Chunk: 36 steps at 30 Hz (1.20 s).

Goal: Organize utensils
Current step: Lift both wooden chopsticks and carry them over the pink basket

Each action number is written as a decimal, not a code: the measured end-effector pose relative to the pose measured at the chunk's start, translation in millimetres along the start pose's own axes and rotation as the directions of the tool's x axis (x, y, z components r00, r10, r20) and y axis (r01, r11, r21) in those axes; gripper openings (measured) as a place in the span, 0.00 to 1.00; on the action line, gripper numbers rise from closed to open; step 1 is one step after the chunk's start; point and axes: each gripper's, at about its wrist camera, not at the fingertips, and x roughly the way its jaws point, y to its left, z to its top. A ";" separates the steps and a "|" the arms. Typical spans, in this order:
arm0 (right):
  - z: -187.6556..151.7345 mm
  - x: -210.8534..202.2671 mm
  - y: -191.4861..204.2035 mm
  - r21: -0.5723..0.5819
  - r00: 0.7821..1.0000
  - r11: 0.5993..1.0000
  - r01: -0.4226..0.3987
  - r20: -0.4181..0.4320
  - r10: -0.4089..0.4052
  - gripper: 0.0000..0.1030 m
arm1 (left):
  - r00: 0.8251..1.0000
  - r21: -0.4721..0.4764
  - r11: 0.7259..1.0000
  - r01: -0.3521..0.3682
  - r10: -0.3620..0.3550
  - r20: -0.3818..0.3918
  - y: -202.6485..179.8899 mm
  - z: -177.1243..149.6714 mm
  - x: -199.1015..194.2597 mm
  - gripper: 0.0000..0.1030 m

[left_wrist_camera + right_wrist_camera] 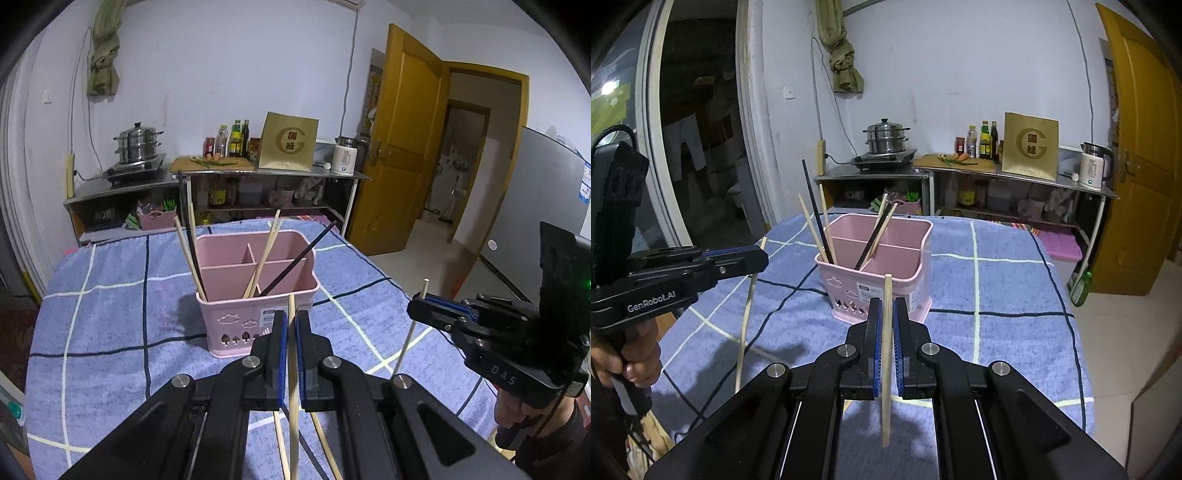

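Note:
A pink divided utensil holder point(258, 325) point(916, 280) stands on the blue checked tablecloth and holds several wooden and black chopsticks point(264, 256) point(818, 218). My left gripper point(291, 321) is shut on a wooden chopstick point(293, 391), held upright just in front of the holder. It also shows in the right wrist view point(764, 254) with its chopstick point(746, 314). My right gripper point(886, 306) is shut on another wooden chopstick point(886, 362), upright, near the holder's front. It shows at the right of the left wrist view point(419, 306).
Two wooden chopsticks point(321, 439) lie on the cloth point(110, 332) under my left gripper. Behind the table stands a metal counter point(273, 171) with a steamer pot point(138, 144), bottles, a gold box and a kettle point(1091, 170). A yellow door point(399, 147) is open at right.

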 end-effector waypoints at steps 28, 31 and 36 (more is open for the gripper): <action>20.1 -3.6 8.2 -0.027 0.999 0.999 -0.024 0.034 0.025 0.05 | 1.000 -0.009 1.000 0.001 -0.001 0.016 14.7 15.8 -20.4 0.04; 29.1 -3.5 13.8 -0.039 0.998 0.999 -0.036 0.051 0.038 0.05 | 1.000 -0.011 1.000 -0.010 0.010 0.019 18.7 26.6 -22.0 0.04; 47.9 -0.4 24.2 -0.046 0.994 0.997 -0.061 0.087 0.065 0.05 | 0.999 -0.014 0.999 -0.035 0.035 0.033 26.7 46.0 -22.3 0.04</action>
